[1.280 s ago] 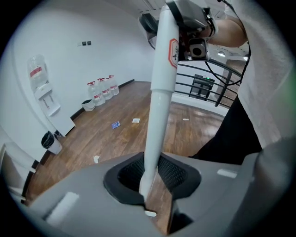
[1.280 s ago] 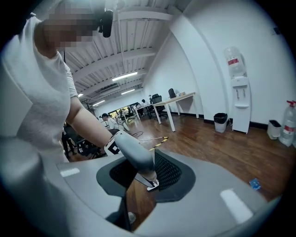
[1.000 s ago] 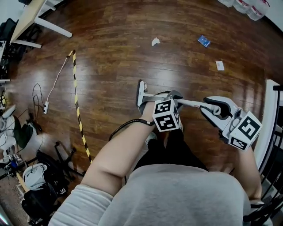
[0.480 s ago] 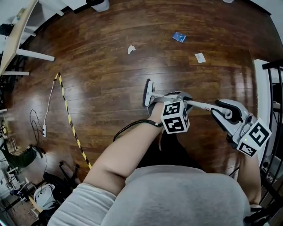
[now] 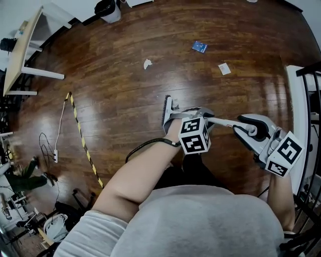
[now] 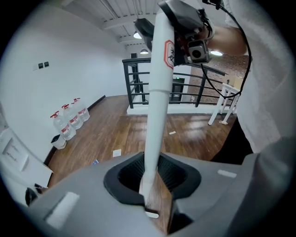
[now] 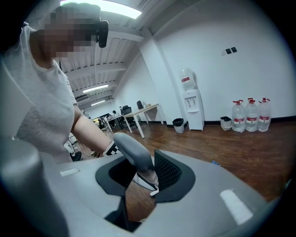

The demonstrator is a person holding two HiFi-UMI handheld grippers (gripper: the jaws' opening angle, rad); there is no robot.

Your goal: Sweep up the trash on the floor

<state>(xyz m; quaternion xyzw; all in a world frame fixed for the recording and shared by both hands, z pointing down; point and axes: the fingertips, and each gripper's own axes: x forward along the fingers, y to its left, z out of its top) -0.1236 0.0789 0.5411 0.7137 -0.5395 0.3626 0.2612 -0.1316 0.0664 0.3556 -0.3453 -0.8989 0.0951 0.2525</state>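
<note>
Trash [image 5: 147, 63]: three bits, all well beyond the broom head, none touching it.

Nearest me, the right gripper [image 5: 249, 131] is clamped on the grip end of the broom [image 5: 220, 120]. The right gripper view shows the rounded grey grip [image 7: 134, 159] pinched between the jaws.

The left gripper [image 5: 196, 116] is further down the same shaft, close to the right one. Its jaws are closed on the white shaft [image 6: 156, 102], which runs up between them in the left gripper view.

The shaft lies low and slants left-forward to the broom head [image 5: 167, 107]. The head is down at the dark wood floor [image 5: 115, 95], just ahead of the left gripper.

Left of me:
- A yellow-and-black striped strip [image 5: 79, 134] runs across the boards.
- Beside it lies a white cable with a power strip [image 5: 55, 155].

Further out:
- A white card [image 5: 224, 69] lies ahead and right of the head.
- A crumpled white paper [image 5: 146, 64] lies ahead and slightly left.
- A blue packet [image 5: 199, 47] is farthest, beyond the card.
- All three are apart from each other.

At the edges and far end:
- A black railing [image 5: 312, 95] stands at the right edge.
- A desk [image 5: 20, 55] on white legs is at far left.
- A black bin [image 5: 107, 7] is at the top.
- The right gripper view also shows a water dispenser [image 7: 188, 99] and three big water bottles [image 7: 250, 115] along the far wall.
</note>
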